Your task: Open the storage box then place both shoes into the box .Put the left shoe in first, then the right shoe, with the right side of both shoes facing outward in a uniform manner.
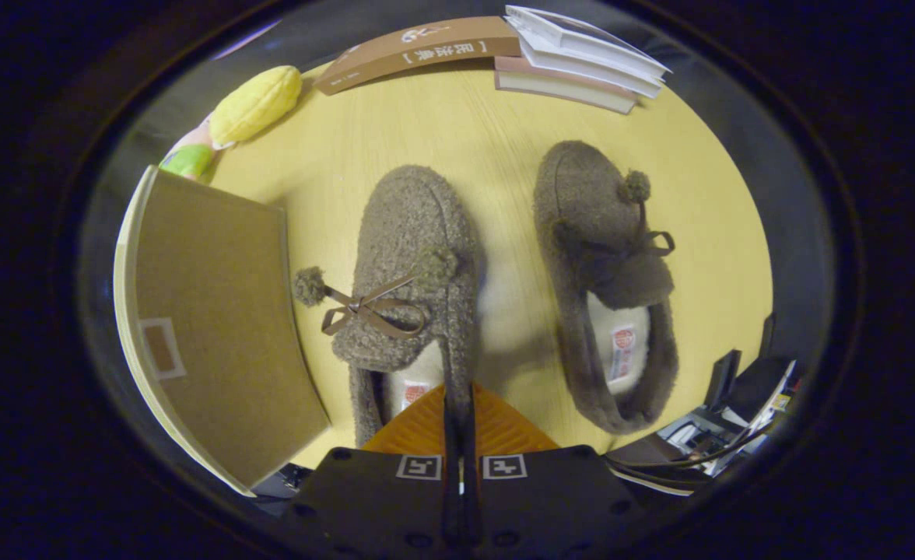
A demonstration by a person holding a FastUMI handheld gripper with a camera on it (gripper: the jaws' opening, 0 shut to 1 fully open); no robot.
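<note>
My claw [458,412] pinches the left shoe's [415,264] side wall; I should lift level, toward the box [216,327].

Bare table [504,155] between shoes [415,257] perhaps passable.

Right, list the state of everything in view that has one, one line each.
Brown cardboard storage box: lid shut.
Fuzzy brown slipper nearer the box: on the yellow table, unboxed, side wall pinched.
Second fuzzy brown slipper: upright on table, untouched.
Gripper: jaws shut on the nearer slipper's side wall.
</note>
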